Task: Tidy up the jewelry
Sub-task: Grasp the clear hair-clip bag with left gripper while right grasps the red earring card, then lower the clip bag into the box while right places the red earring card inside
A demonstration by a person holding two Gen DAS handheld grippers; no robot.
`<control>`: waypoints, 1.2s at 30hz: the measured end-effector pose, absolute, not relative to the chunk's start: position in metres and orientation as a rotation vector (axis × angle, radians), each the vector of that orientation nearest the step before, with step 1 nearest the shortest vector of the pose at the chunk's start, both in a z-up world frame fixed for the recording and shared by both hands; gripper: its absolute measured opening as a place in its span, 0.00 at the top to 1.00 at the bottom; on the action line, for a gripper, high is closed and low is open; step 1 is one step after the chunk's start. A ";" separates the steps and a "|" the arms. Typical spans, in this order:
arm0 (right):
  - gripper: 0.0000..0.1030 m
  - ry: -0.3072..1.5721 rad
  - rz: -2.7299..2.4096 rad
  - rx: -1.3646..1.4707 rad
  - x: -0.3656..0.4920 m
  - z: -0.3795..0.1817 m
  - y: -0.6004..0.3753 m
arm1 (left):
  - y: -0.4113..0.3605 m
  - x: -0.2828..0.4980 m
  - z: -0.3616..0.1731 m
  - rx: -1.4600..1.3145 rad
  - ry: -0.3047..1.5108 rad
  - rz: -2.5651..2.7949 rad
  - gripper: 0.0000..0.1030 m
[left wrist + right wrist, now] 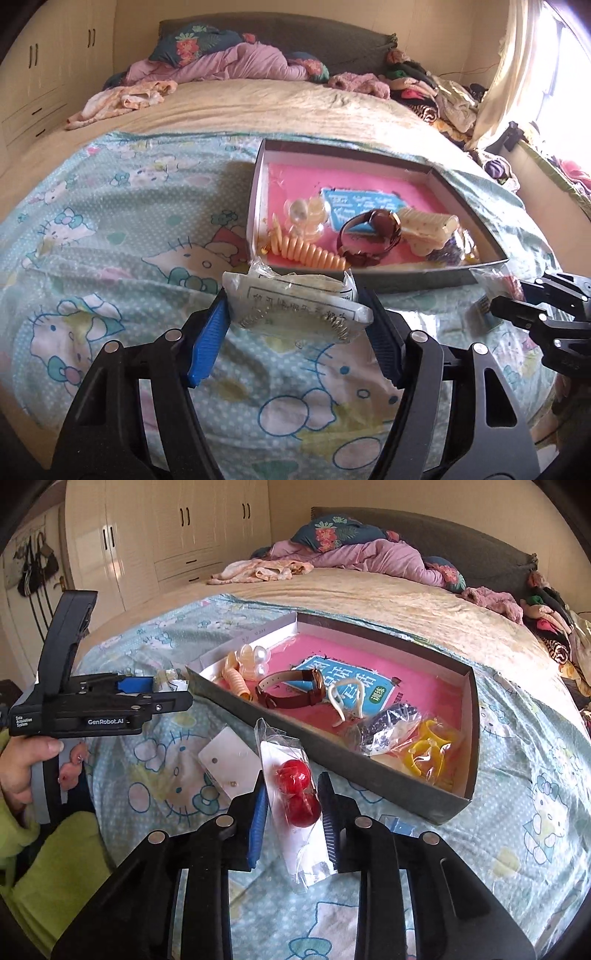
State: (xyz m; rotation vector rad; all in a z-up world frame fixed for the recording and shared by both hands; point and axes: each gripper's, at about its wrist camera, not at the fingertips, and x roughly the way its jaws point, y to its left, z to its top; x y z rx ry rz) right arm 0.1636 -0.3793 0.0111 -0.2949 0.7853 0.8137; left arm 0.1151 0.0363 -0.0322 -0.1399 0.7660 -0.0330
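Note:
My left gripper (295,306) is shut on a clear packet with a silvery chain (295,310), held above the bedsheet just in front of the grey box (406,277). The box, with a pink floor (424,686), holds a brown watch (291,690), an orange spiral tie (310,251), pearl clips (255,657), a blue card and bagged pieces. My right gripper (291,801) is shut on a clear bag with two red beads (297,794), in front of the box's near wall (332,753). The left gripper also shows in the right wrist view (173,690).
A white earring card (229,764) lies on the Hello Kitty sheet (110,221) left of the bead bag. A small blue packet (402,827) lies by my right fingers. Clothes and pillows pile at the bed's far end (240,59). Wardrobes (177,535) stand at the left.

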 end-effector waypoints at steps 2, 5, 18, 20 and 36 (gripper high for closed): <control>0.75 0.770 0.810 -0.270 0.166 0.019 -0.383 | 0.031 0.120 -0.022 -0.132 0.748 -0.047 0.41; 0.75 0.746 0.783 -0.233 0.175 0.029 -0.390 | 0.023 0.133 -0.014 -0.113 0.737 -0.061 0.41; 0.75 0.719 0.629 -0.112 0.235 0.031 -0.418 | -0.010 0.185 -0.030 -0.065 0.796 -0.101 0.40; 0.75 0.727 0.612 -0.108 0.241 0.027 -0.420 | -0.011 0.190 -0.034 -0.062 0.807 -0.103 0.40; 0.73 0.795 0.584 -0.088 0.265 0.001 -0.411 | -0.013 0.202 -0.048 -0.055 0.843 -0.111 0.40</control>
